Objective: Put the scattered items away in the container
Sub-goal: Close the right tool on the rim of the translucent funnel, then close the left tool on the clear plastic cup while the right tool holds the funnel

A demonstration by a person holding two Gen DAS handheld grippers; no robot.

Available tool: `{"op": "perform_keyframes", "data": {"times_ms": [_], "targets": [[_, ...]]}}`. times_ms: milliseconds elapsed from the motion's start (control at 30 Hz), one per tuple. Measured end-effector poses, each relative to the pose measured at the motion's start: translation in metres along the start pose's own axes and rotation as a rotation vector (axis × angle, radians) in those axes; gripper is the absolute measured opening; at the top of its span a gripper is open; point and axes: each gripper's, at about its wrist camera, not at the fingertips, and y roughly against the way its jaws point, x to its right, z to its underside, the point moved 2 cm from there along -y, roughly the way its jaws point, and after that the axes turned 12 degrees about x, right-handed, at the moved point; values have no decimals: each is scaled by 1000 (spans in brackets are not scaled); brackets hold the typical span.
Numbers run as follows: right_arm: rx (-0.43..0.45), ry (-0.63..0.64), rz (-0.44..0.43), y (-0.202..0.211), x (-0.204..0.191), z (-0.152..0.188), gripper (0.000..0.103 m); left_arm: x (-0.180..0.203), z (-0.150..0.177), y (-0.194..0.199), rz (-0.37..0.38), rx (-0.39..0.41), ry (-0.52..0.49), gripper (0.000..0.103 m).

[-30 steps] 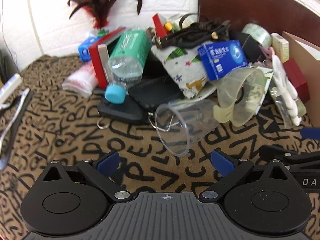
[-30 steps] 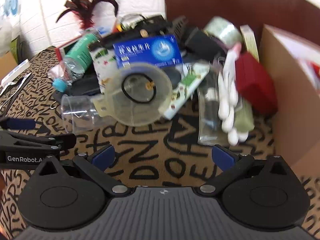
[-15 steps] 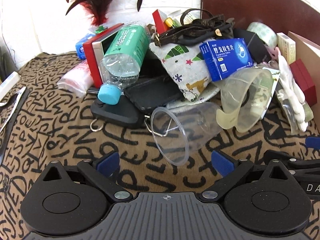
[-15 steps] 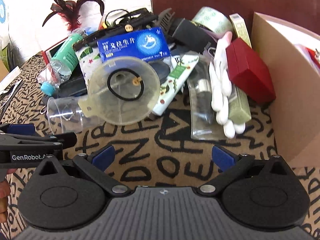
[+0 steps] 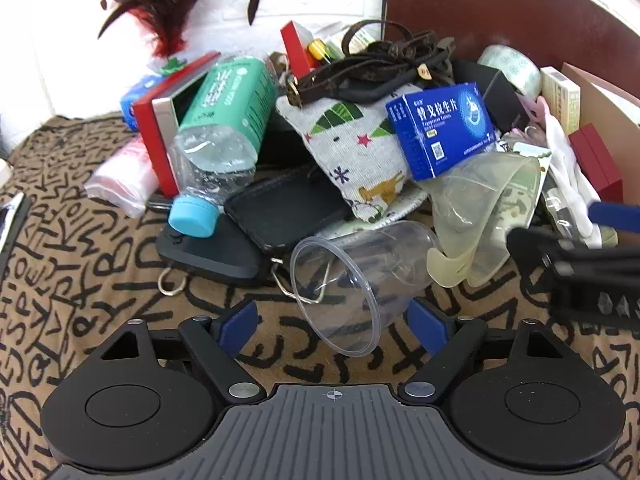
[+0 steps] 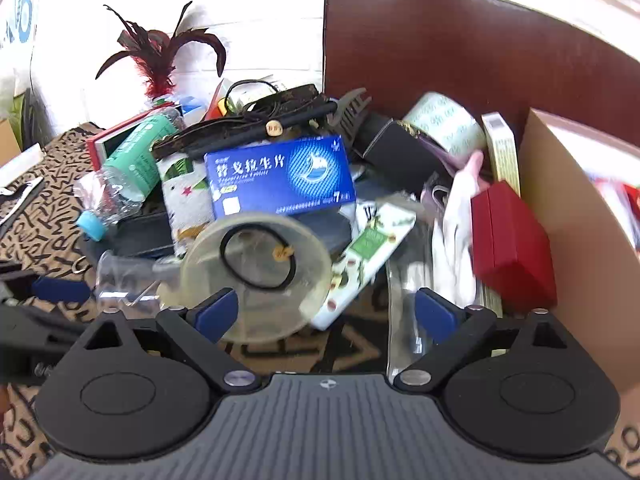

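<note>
A pile of scattered items lies on a patterned cloth. My left gripper [image 5: 334, 322] is open, its blue pads on either side of a clear plastic cup [image 5: 352, 280] lying on its side. My right gripper [image 6: 326, 314] is open just before a yellowish funnel [image 6: 260, 264] with a black hair tie in it. Behind are a blue medicine box [image 6: 280, 176], a green water bottle [image 5: 224, 120], a printed sock [image 5: 356, 152], a white glove [image 6: 456, 240] and a red box [image 6: 508, 240]. The cardboard container [image 6: 580, 240] stands at the right.
A dark brown board [image 6: 460, 48] stands behind the pile. A feather toy [image 5: 168, 12], a leather strap [image 5: 372, 64], a tape roll [image 6: 444, 124], a black wallet [image 5: 284, 204] and a key fob [image 5: 208, 248] lie in the heap. Scissors [image 6: 20, 200] lie far left.
Both grippers have moved forward toward the pile. The cup now sits between my left pads, and the funnel is right before my right pads.
</note>
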Motion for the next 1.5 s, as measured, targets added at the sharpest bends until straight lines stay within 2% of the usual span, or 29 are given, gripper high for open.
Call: {"op": "perform_keyframes", "data": {"times_ms": [67,133,200,300,333,367,467,633,800,900,1033,1100,1167,1233,1400,1500], "targets": [[-5,-4,-19,-3,0,-4,86,-2,1,-1,1,-4,8,87],[6,-6,-34,-6,0,-8,82,-5,2,-3,-1,-10,16,88],[9,14,-30,-10,-1,-14,72,-9,3,-5,-3,-22,25,89],[12,46,-73,-18,-5,-23,49,-15,4,-6,-3,-42,52,91],[11,52,-99,-20,-6,-25,25,-17,4,-6,-1,-50,60,91],[2,54,-111,-19,-7,-26,17,-19,5,-5,-4,-56,65,91],[-16,96,-172,-2,-14,-19,8,-26,8,6,-15,-40,67,91],[13,296,-187,51,-40,21,8,-44,20,27,-30,-54,90,91],[-9,413,-243,85,-68,56,11,-62,27,57,-8,-69,189,90],[-20,399,-282,98,-77,63,11,-62,27,77,59,-31,243,91],[13,390,-275,112,-84,61,12,-43,25,87,77,-32,187,91],[0,355,-291,116,-83,58,19,-38,27,92,85,-35,160,91],[-11,302,-322,122,-76,54,41,-35,30,99,84,-18,139,91],[-19,273,-334,128,-68,50,48,-33,33,102,65,-14,108,91],[12,154,-311,137,-42,29,50,-39,35,101,62,-34,132,91],[14,125,-260,128,-29,19,50,-43,35,100,51,-33,129,91]]}}
